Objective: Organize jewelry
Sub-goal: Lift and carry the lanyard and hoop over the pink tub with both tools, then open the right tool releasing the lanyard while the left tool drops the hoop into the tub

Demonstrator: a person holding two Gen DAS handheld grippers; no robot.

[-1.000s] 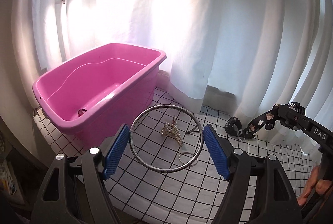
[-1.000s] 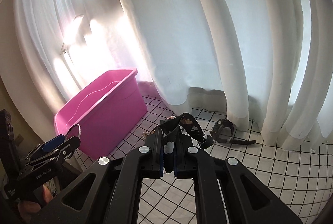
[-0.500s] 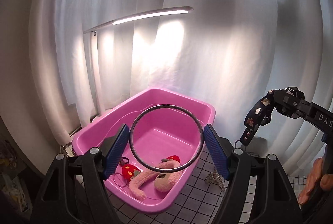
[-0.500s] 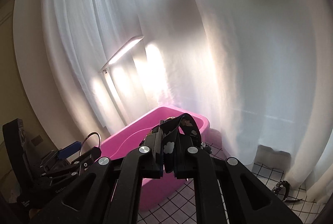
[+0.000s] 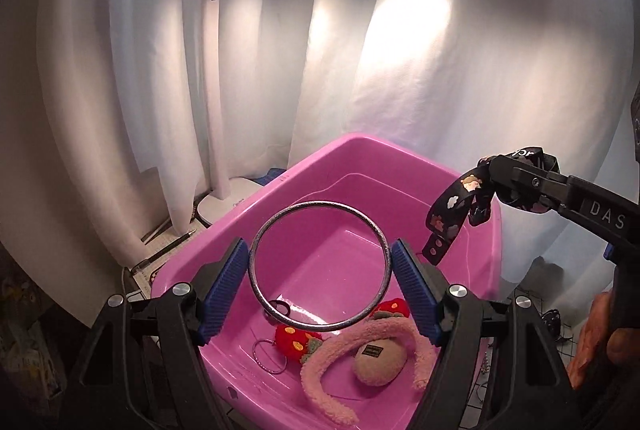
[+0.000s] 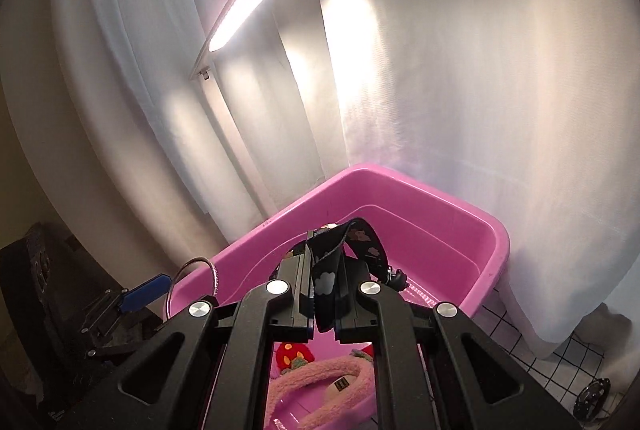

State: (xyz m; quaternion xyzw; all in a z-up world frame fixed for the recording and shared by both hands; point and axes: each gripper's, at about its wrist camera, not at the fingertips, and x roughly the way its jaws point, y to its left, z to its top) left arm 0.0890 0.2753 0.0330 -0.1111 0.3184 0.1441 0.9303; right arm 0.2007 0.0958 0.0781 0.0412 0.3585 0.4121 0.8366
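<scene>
Now both tools hang above the pink bin [image 5: 496, 230]: left gripper [image 5: 320, 282] clamps the silver bangle [image 5: 320, 266], right gripper [image 6: 325, 294] pinches the black patterned strap [image 6: 326, 278]. Released off-centre, either could strike the rim and fall outside.

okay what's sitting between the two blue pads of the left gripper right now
A silver bangle, standing on edge and spanning the gap between the pads. The left wrist view shows it, with the pink bin below.

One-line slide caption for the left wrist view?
Left gripper holds a silver bangle over the pink bin.
</scene>
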